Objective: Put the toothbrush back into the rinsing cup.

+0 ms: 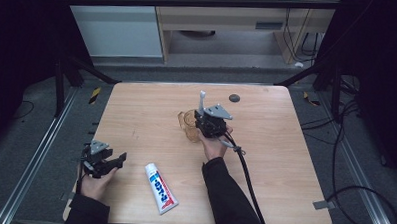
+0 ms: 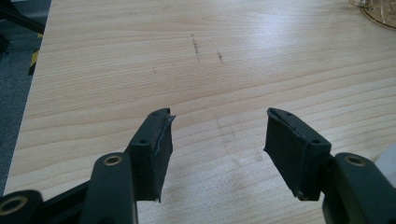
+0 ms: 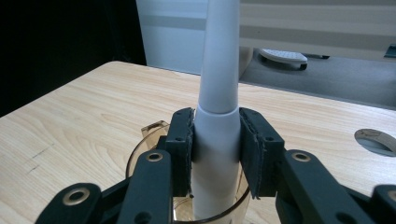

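Observation:
A white toothbrush handle [image 1: 202, 98] stands upright in a clear amber cup [image 1: 188, 125] at the middle of the wooden table [image 1: 265, 159]. My right gripper [image 1: 204, 116] is shut on the handle just above the cup. In the right gripper view both pads press the thick lower part of the handle [image 3: 218, 70], with the cup's rim [image 3: 138, 154] below my right gripper [image 3: 215, 119]. My left gripper [image 1: 119, 160] rests near the table's front left, open with nothing between its fingers. In its own view my left gripper [image 2: 219, 119] has bare wood between the jaws.
A white toothpaste tube [image 1: 161, 188] with red and blue print lies near the front edge between my two hands. A dark round grommet [image 1: 234, 97] sits in the tabletop at the back. The amber cup [image 2: 376, 9] sits at the top right corner of the left gripper view.

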{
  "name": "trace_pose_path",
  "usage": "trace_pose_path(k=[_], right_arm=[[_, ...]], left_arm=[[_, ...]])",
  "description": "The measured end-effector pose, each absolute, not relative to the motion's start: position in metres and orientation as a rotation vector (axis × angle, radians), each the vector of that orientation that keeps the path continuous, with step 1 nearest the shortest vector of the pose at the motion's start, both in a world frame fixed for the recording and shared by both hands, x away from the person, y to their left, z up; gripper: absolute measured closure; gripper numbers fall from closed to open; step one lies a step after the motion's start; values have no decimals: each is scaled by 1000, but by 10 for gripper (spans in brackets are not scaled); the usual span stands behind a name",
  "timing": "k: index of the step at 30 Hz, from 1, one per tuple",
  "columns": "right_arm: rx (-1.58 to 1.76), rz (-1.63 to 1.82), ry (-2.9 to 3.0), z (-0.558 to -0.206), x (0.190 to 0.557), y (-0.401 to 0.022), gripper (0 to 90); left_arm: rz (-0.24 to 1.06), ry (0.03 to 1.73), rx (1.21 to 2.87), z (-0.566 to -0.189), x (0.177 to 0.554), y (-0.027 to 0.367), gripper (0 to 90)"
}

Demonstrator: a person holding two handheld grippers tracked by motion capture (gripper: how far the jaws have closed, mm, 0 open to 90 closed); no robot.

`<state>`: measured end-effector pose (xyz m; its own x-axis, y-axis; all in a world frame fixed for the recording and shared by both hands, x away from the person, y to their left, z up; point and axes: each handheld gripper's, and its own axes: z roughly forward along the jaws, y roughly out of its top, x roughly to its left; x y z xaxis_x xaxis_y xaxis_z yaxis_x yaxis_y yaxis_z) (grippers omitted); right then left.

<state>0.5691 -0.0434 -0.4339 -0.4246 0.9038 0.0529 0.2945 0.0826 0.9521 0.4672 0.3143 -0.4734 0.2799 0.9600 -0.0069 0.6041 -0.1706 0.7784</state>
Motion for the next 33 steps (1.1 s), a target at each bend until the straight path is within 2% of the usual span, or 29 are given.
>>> trace_pose_path(k=[13, 26, 33], right_arm=[[1176, 1365, 1804, -433, 565, -44, 607], [1192, 1386, 1833, -428, 560, -49, 371], [1196, 1410, 1820, -423, 550, -60, 330]], left_arm=[[665, 1405, 1869, -473, 467, 314, 403], [667, 1396, 1863, -471, 466, 312, 401], [668, 1392, 1861, -471, 465, 310, 401]])
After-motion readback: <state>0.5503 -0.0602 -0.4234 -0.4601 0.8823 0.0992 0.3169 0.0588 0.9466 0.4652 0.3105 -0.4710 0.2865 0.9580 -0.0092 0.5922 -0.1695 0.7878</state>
